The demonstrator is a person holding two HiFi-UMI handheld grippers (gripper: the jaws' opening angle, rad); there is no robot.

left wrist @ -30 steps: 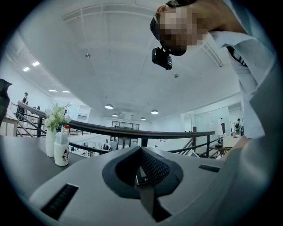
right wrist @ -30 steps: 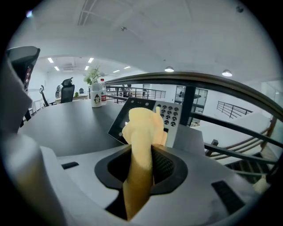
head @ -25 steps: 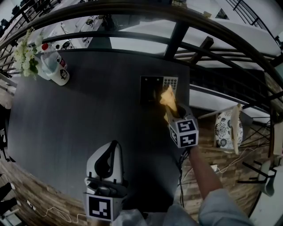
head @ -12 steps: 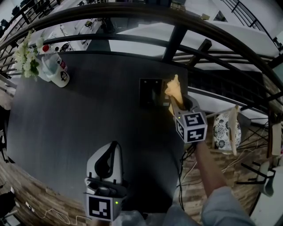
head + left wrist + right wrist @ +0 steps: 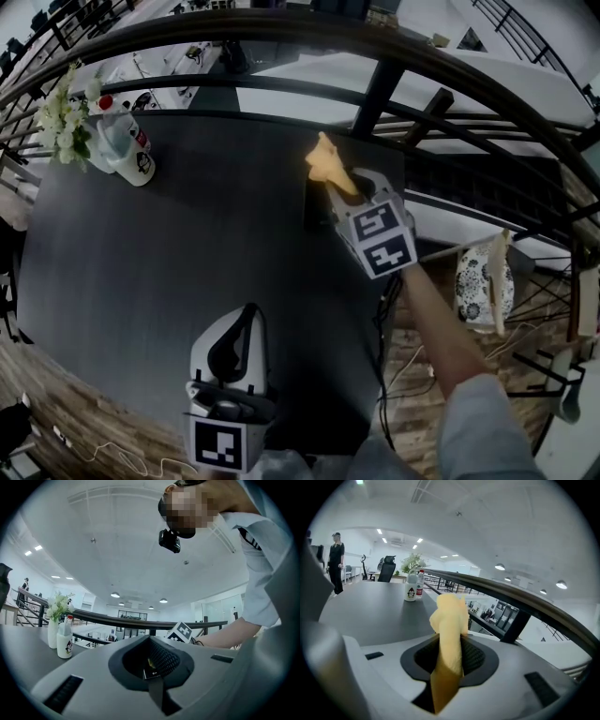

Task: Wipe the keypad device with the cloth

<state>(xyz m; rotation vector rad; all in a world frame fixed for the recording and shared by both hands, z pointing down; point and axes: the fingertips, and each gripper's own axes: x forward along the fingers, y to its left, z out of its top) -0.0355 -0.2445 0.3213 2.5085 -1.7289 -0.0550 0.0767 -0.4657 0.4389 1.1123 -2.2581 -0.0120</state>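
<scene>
My right gripper (image 5: 341, 190) is shut on a yellow cloth (image 5: 327, 161), which sticks up past the jaws over the far right part of the dark table (image 5: 187, 244). Only a dark sliver of the keypad device (image 5: 312, 212) shows beside that gripper; the keys are hidden under it. In the right gripper view the cloth (image 5: 450, 620) stands pinched between the jaws of the right gripper (image 5: 451, 651). My left gripper (image 5: 247, 314) rests near the table's front edge, shut with nothing in it, far from the device. In its own view, the left gripper (image 5: 152, 667) faces the railing.
A white bottle (image 5: 132, 154) and a vase of white flowers (image 5: 62, 122) stand at the table's far left corner. A dark railing (image 5: 375, 84) runs just behind the table. A patterned chair (image 5: 483, 277) stands off the table's right edge.
My right gripper has carried the cloth leftward and away from me across the device, from over the keys at its right to its far left corner. The left gripper has stayed put.
</scene>
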